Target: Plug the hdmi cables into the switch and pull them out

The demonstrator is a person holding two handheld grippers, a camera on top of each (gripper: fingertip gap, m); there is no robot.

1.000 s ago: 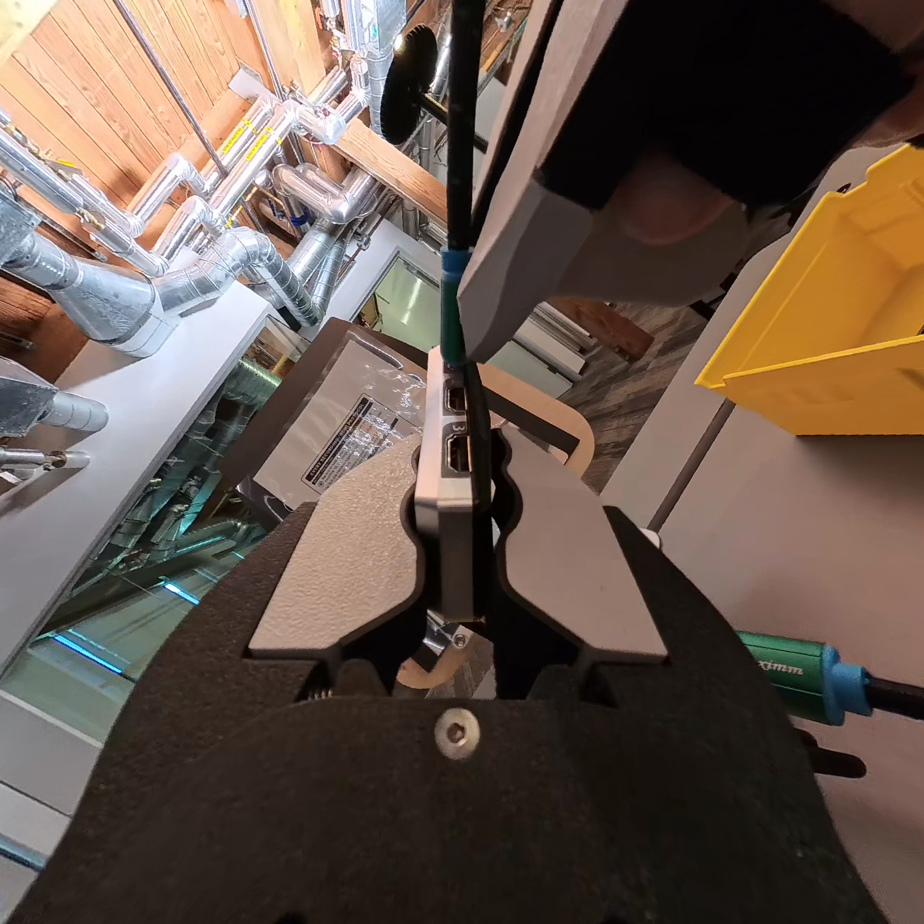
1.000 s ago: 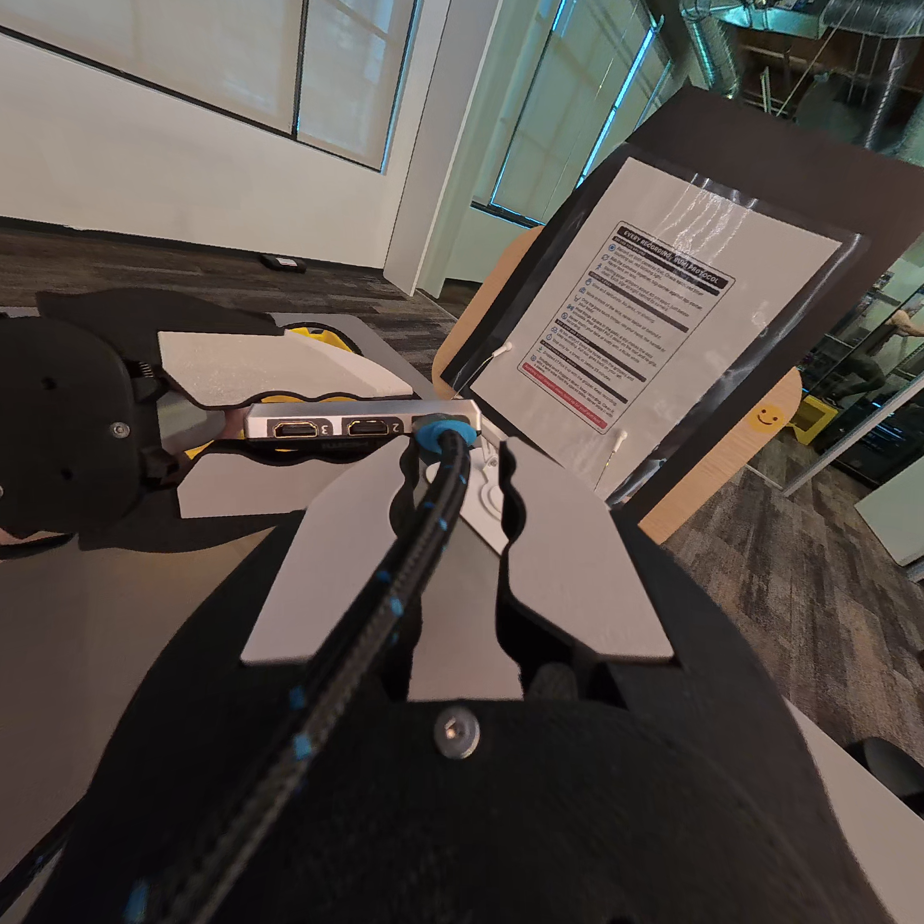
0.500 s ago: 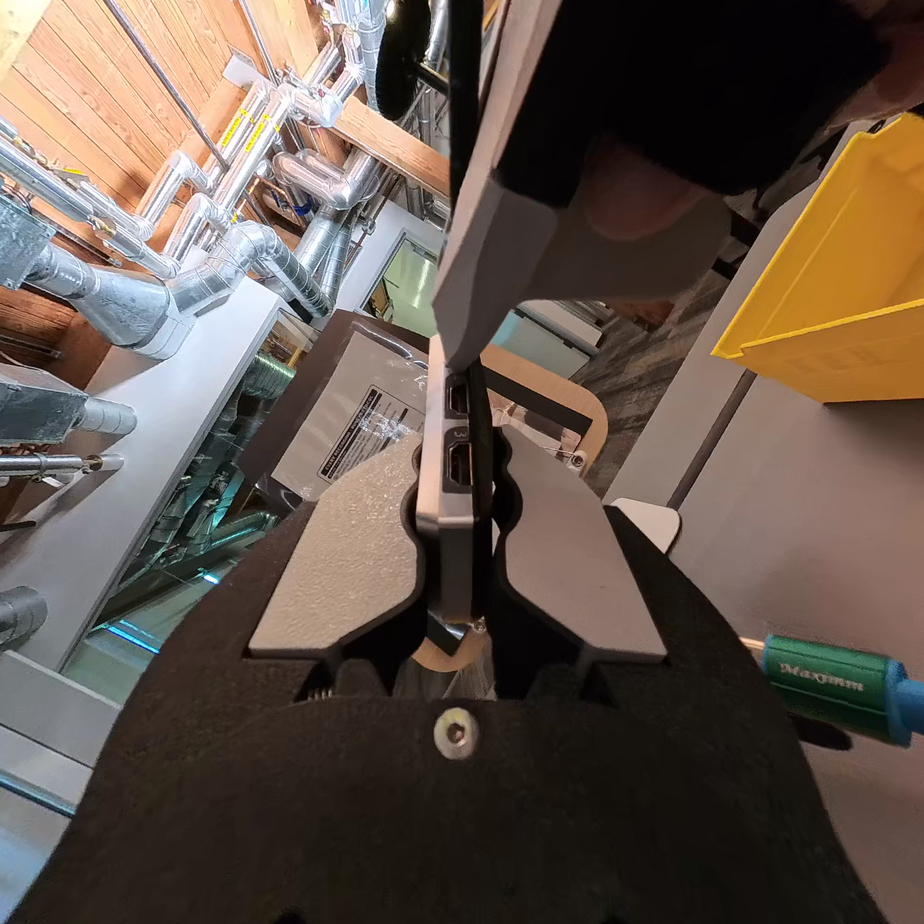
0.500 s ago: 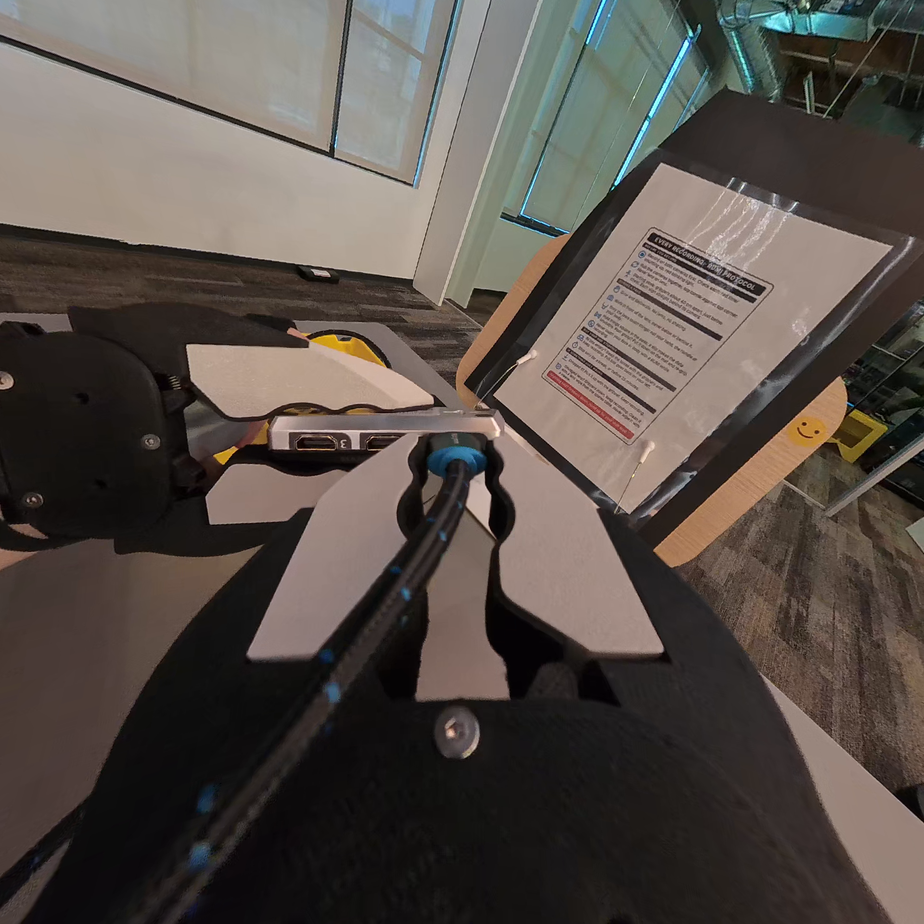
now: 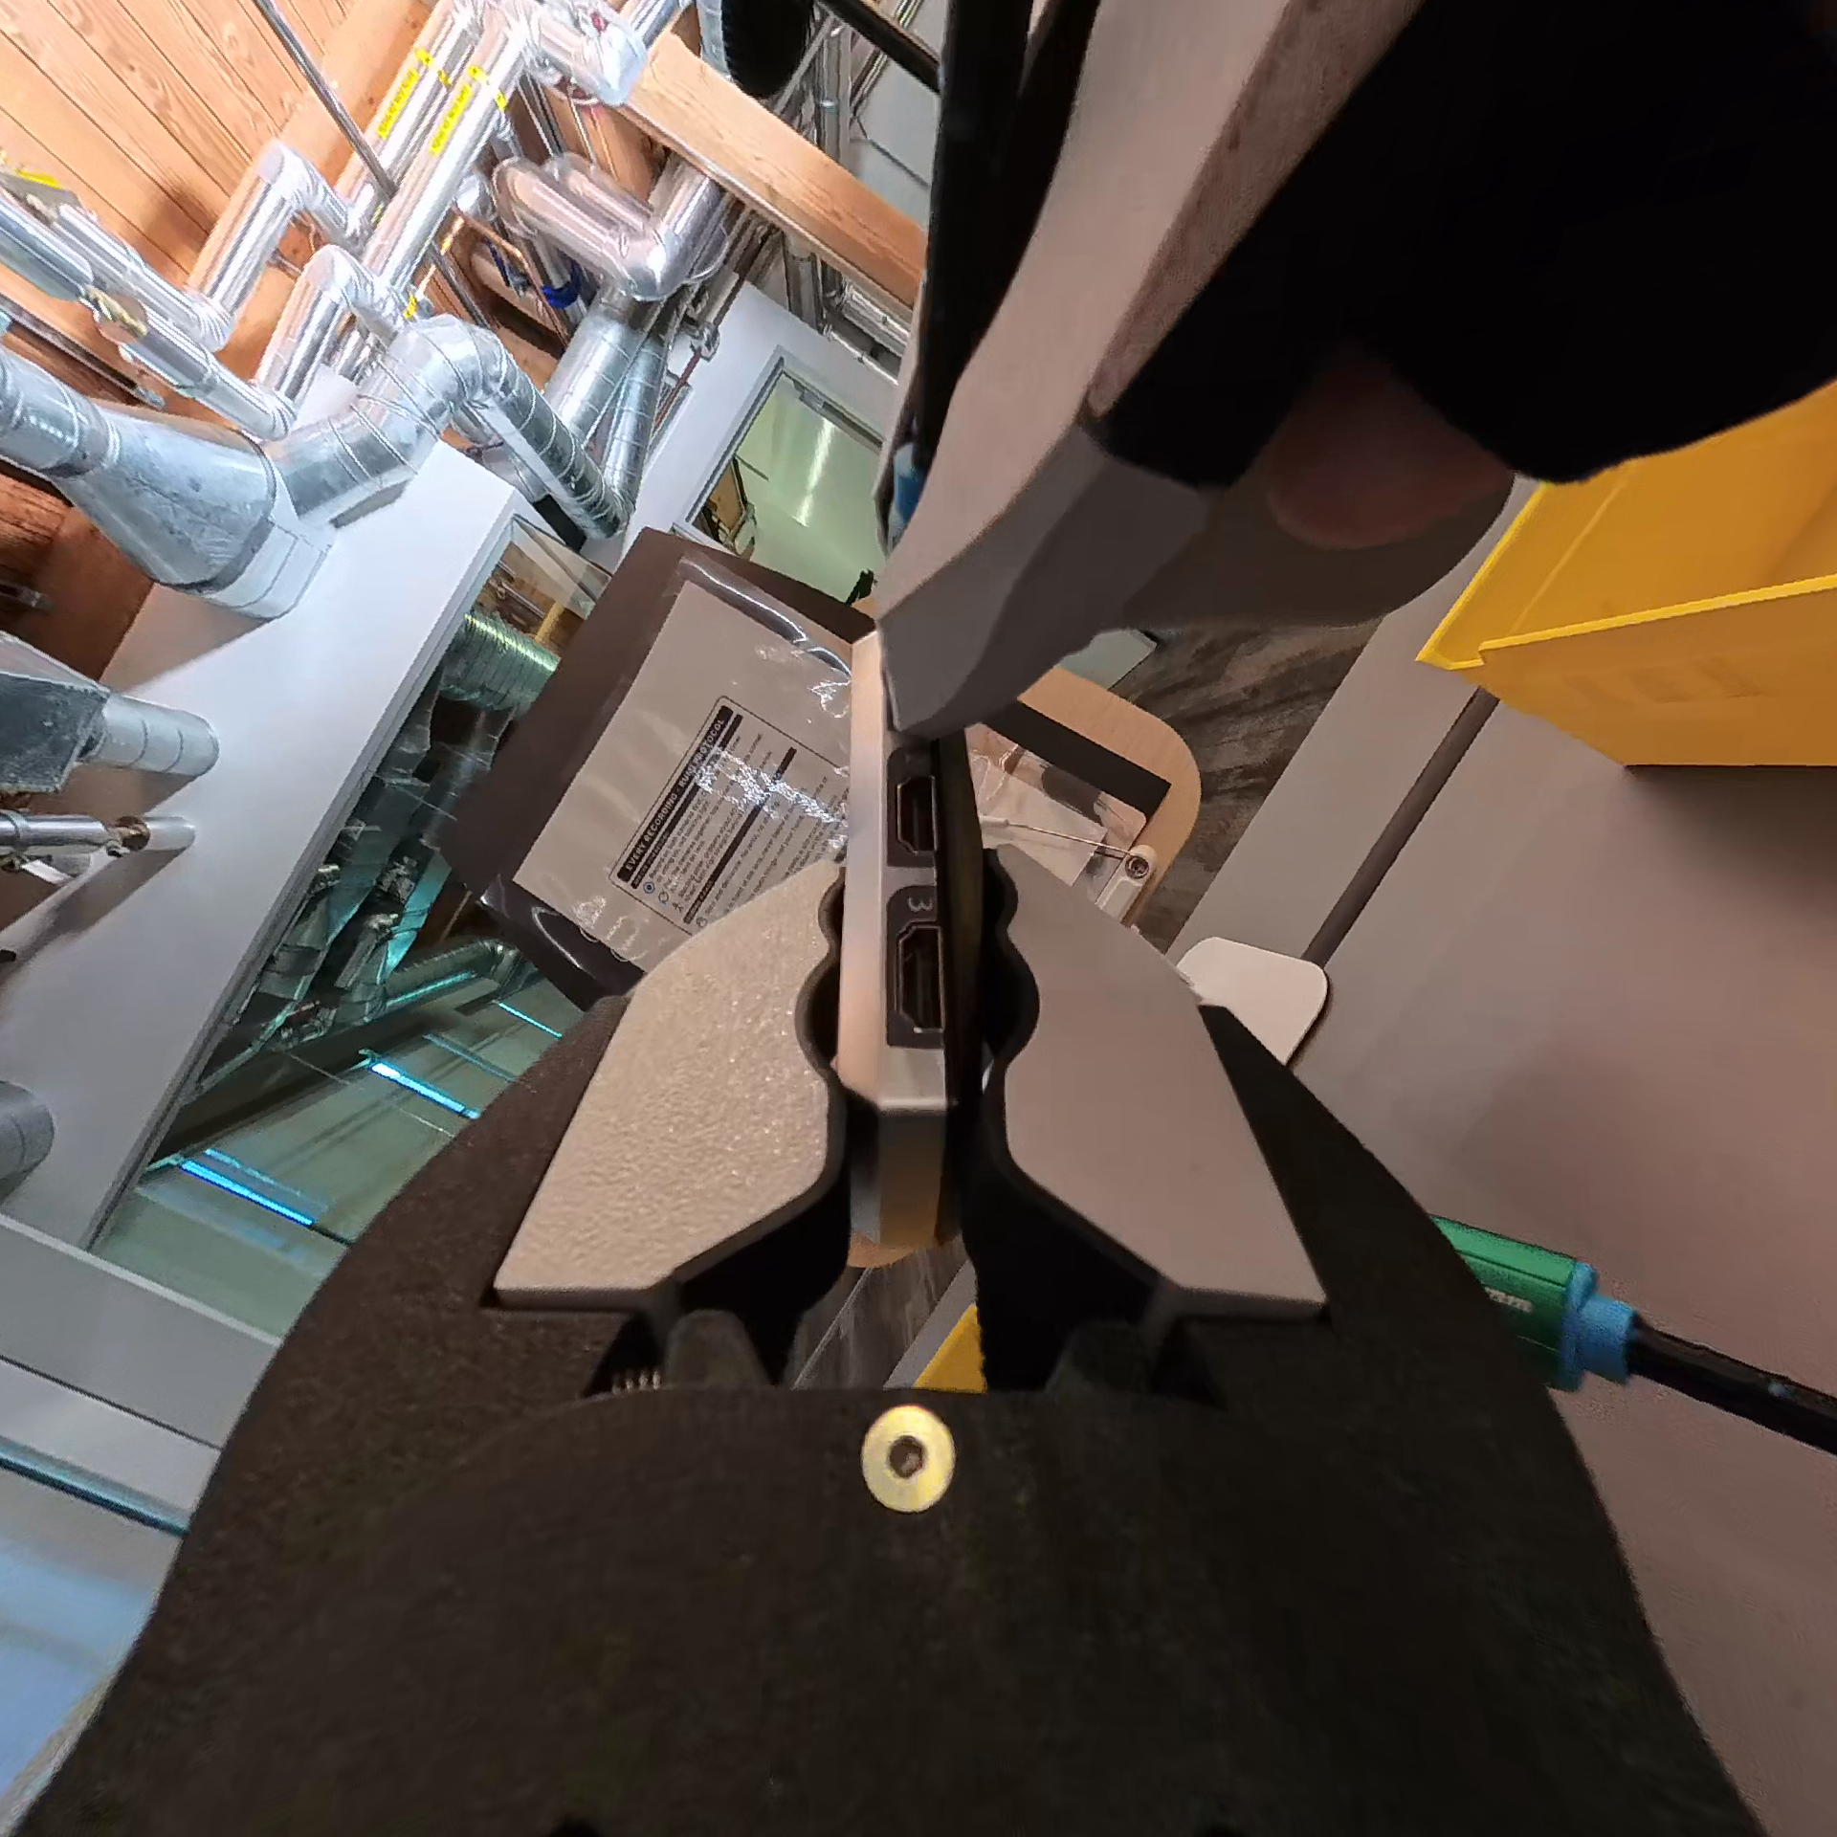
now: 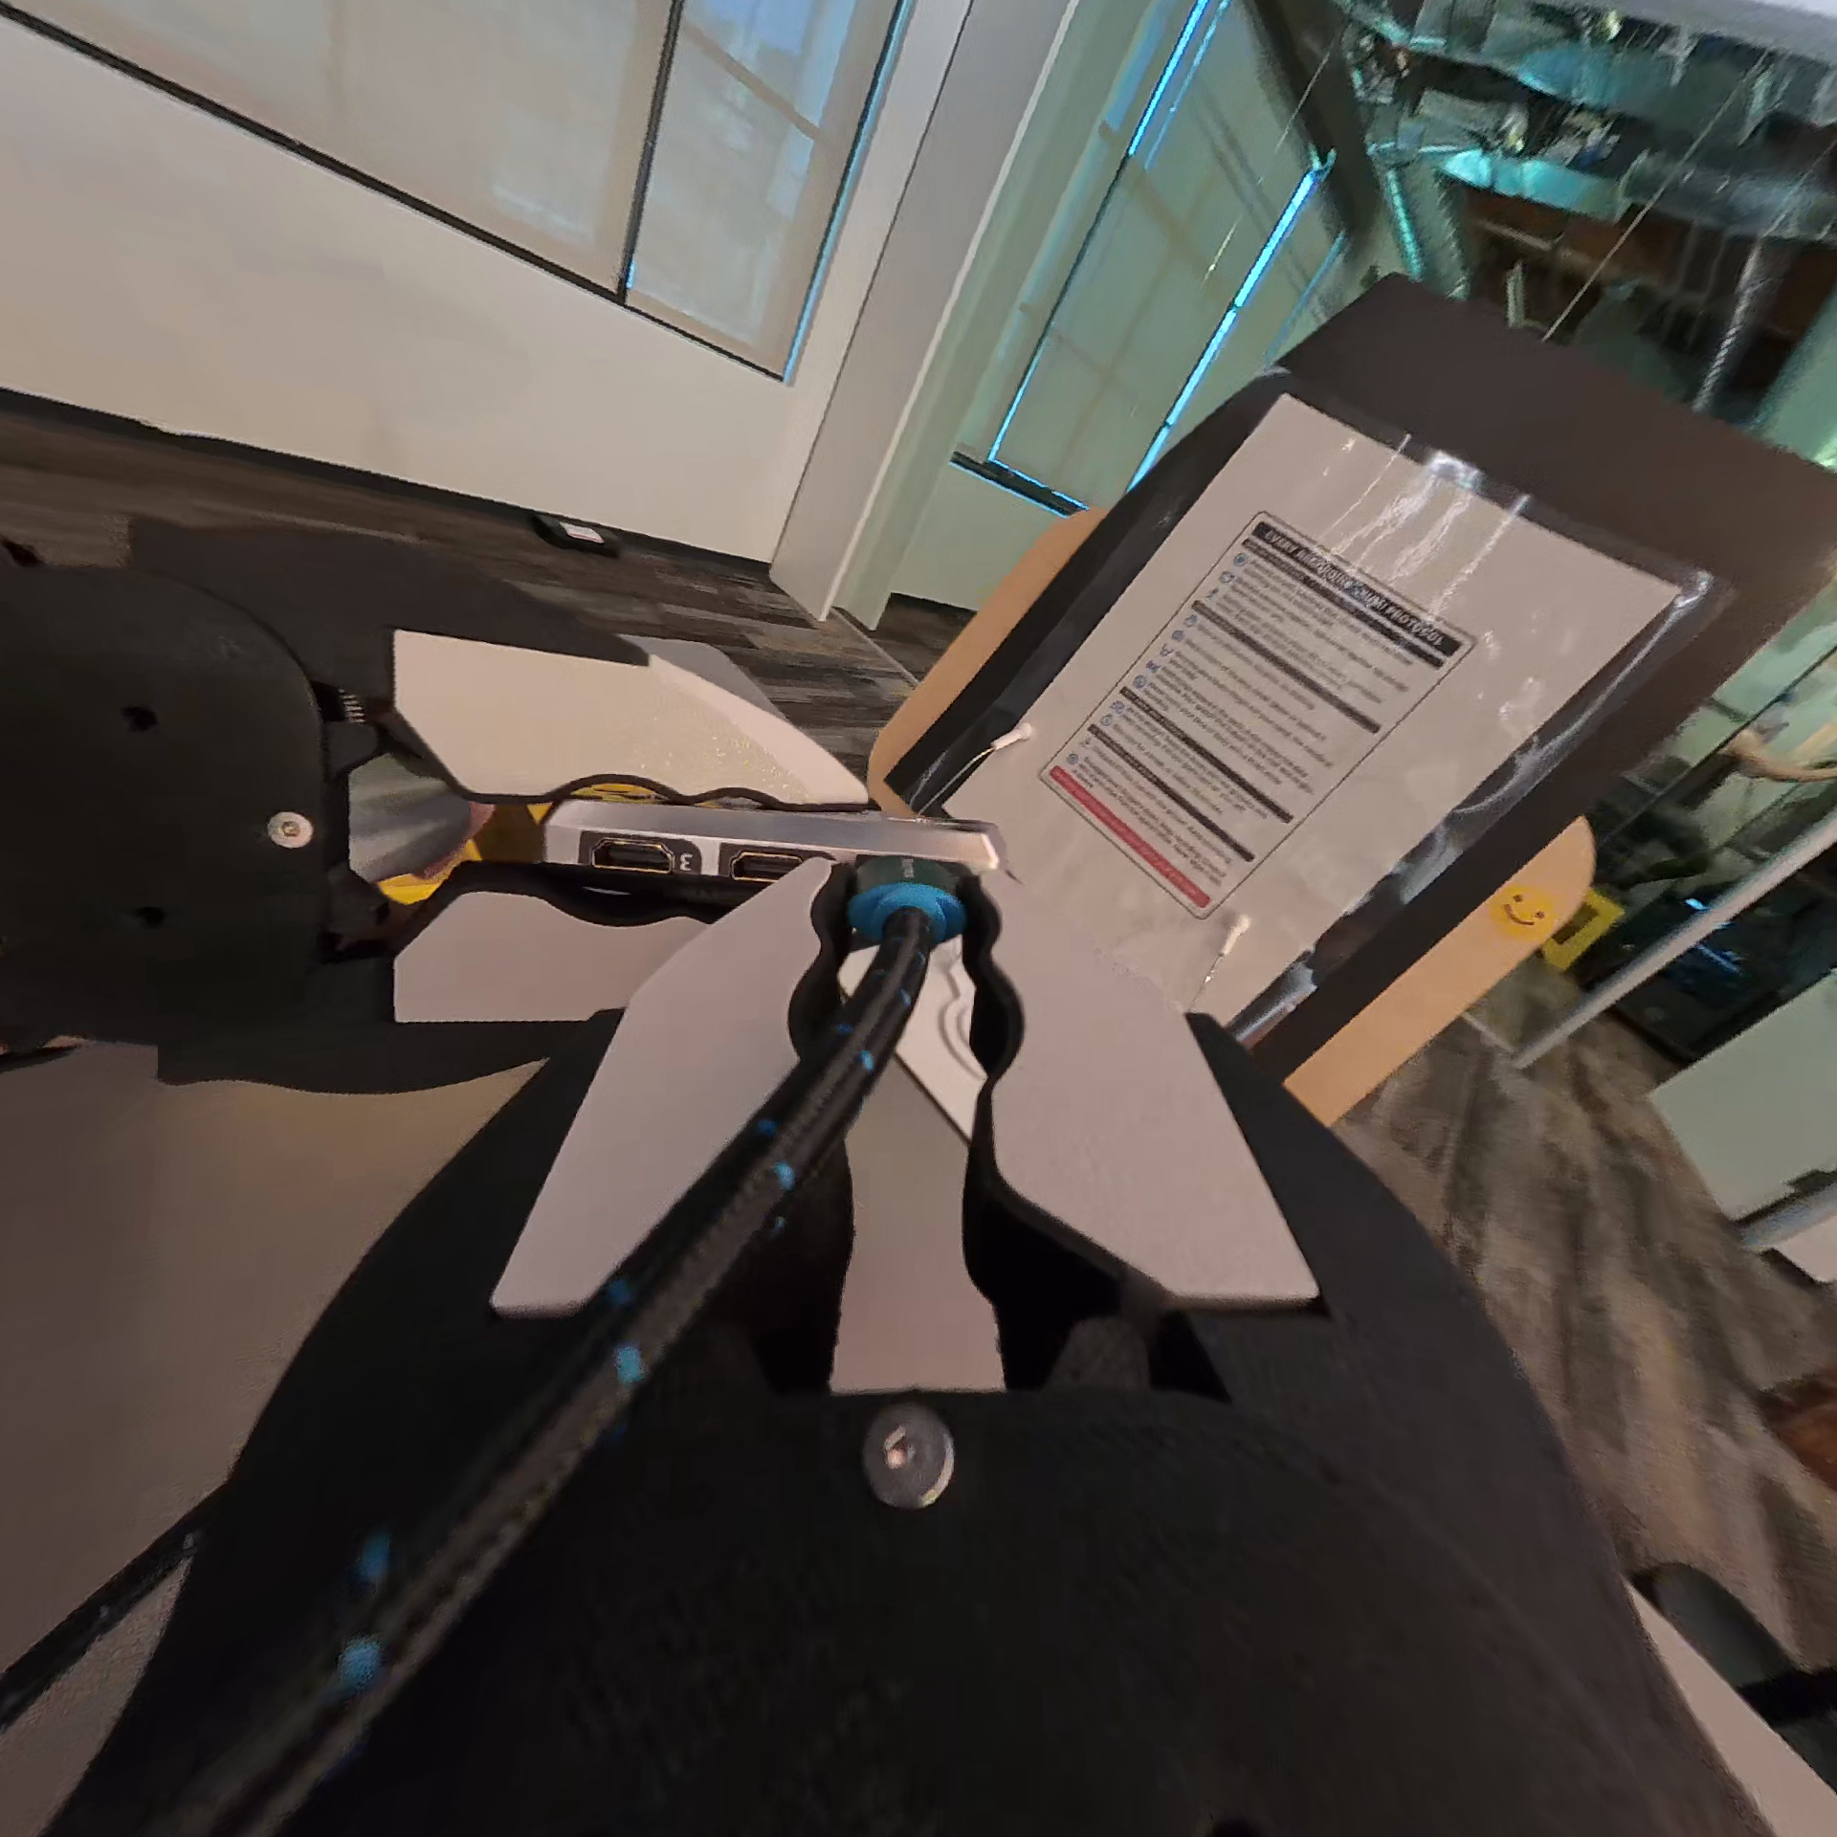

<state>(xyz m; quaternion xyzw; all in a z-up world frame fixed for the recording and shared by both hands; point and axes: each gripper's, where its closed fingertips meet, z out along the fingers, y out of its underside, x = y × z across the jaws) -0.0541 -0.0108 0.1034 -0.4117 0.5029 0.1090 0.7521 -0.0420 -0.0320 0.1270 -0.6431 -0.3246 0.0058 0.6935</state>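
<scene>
in the centre of the left wrist view, the left gripper [image 5: 910, 1004] was closed on a slim silver hdmi switch [image 5: 888, 1113], held edge-on with two open ports [image 5: 919, 979] facing the camera. from the upper right of that frame the right gripper [image 5: 1004, 636] met the switch's far end. in the centre of the right wrist view, the right gripper [image 6: 900, 929] was clamped on a green hdmi plug [image 6: 900, 875] with a blue collar, its braided black cable [image 6: 755, 1183] trailing to the lower left; the plug's tip sat at the switch's [image 6: 775, 840] end port, though how deeply it was seated could not be told. a second green plug [image 5: 1521, 1302] lay on the grey table [image 5: 1590, 994] at the right edge of the left view, below a yellow bin [image 5: 1670, 636]. judging from this, the first insertion was under way or just finished; the second cable and all the unplugging were left.
</scene>
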